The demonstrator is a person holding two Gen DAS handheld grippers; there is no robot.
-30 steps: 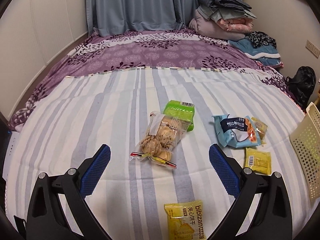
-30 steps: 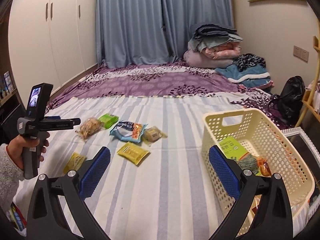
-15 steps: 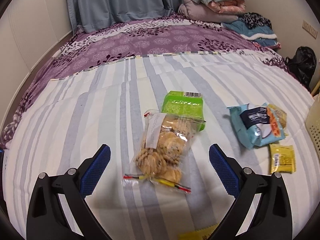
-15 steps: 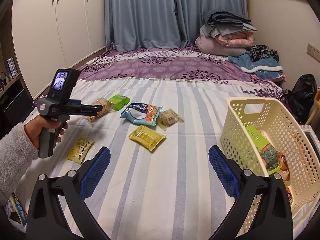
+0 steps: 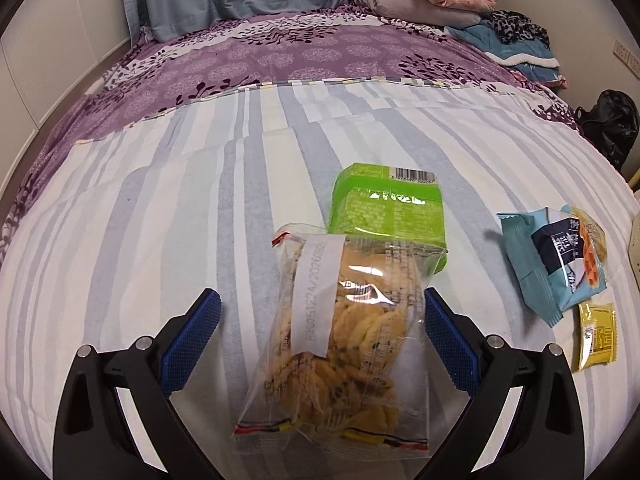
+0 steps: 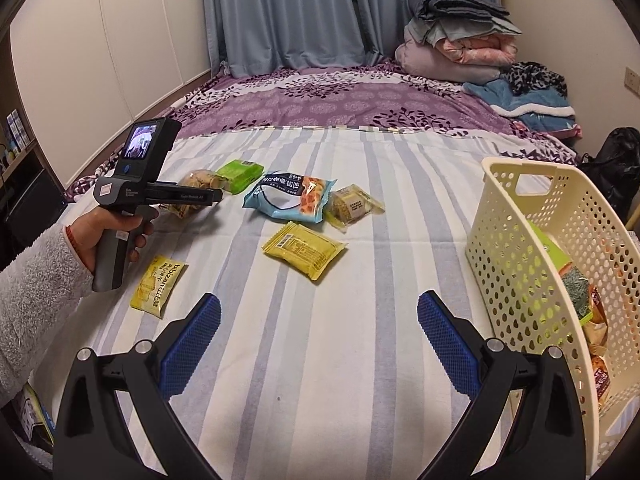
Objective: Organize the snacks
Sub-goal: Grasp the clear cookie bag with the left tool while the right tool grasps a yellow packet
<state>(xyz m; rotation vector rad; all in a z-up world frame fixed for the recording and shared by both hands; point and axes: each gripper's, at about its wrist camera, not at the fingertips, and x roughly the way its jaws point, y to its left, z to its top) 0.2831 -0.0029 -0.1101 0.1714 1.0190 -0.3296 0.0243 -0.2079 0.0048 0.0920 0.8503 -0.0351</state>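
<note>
A clear bag of cookies (image 5: 344, 340) lies on the striped bedspread between the open fingers of my left gripper (image 5: 320, 328), which straddles it without closing. A green packet (image 5: 386, 208) lies just beyond it. The bag also shows in the right wrist view (image 6: 196, 184), with the left gripper (image 6: 212, 198) over it. My right gripper (image 6: 318, 328) is open and empty, above bare bedspread left of the cream basket (image 6: 520, 256), which holds several snacks.
A blue snack bag (image 6: 292, 198), a small clear-wrapped cake (image 6: 352, 208), a yellow packet (image 6: 304, 248) and a yellow biscuit packet (image 6: 158, 284) lie on the bed. Folded blankets (image 6: 460, 48) are stacked at the far right. A black bag (image 6: 616, 160) sits beyond the basket.
My left gripper has moved forward and down until its fingers flank the cookie bag. My right gripper has shifted slightly, staying open beside the basket.
</note>
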